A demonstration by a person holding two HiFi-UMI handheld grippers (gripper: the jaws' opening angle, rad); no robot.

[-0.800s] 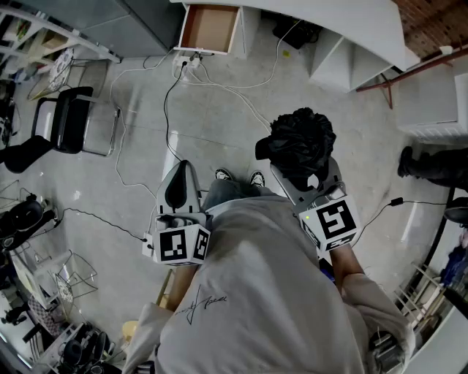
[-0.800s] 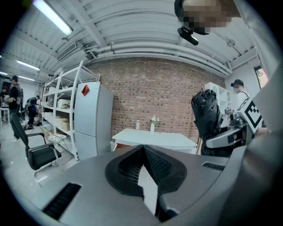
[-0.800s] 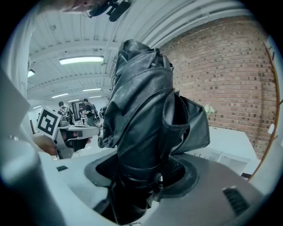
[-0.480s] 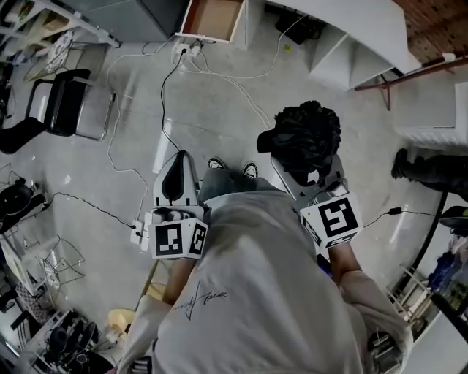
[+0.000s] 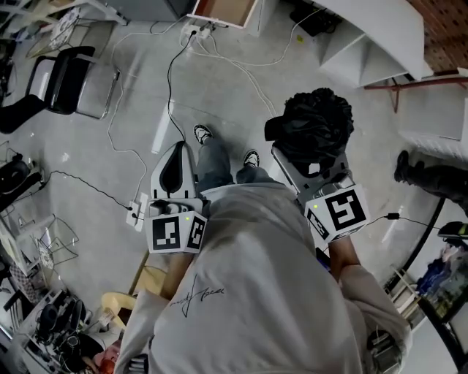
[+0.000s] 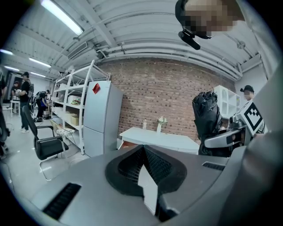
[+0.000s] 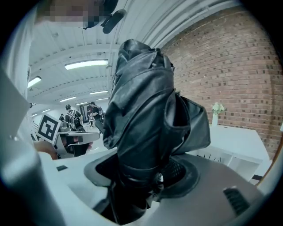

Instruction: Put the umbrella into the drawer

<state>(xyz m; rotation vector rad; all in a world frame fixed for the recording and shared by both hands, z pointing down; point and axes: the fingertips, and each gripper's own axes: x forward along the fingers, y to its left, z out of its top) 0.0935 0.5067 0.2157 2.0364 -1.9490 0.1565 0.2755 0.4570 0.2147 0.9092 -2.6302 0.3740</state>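
Note:
A black folded umbrella (image 5: 314,128) stands up out of my right gripper (image 5: 307,157), which is shut on its lower part; in the right gripper view the umbrella (image 7: 141,119) fills the space between the jaws. My left gripper (image 5: 178,155) is shut and holds nothing, level with the right one, at waist height. In the left gripper view its jaws meet at their tips (image 6: 143,152), and the umbrella (image 6: 207,117) shows at the right. The open wooden drawer (image 5: 223,9) lies far ahead at the head view's top edge.
Cables (image 5: 172,80) run across the concrete floor to a power strip (image 5: 137,215). A black chair (image 5: 69,80) stands at the left, white shelving (image 5: 373,44) at the top right. Another person's legs (image 5: 431,175) are at the right. Wire racks crowd the lower left.
The floor has slid under the camera and the drawer has shifted to the top edge. The person's feet have stepped forward. Both grippers keep their pose, the umbrella still held.

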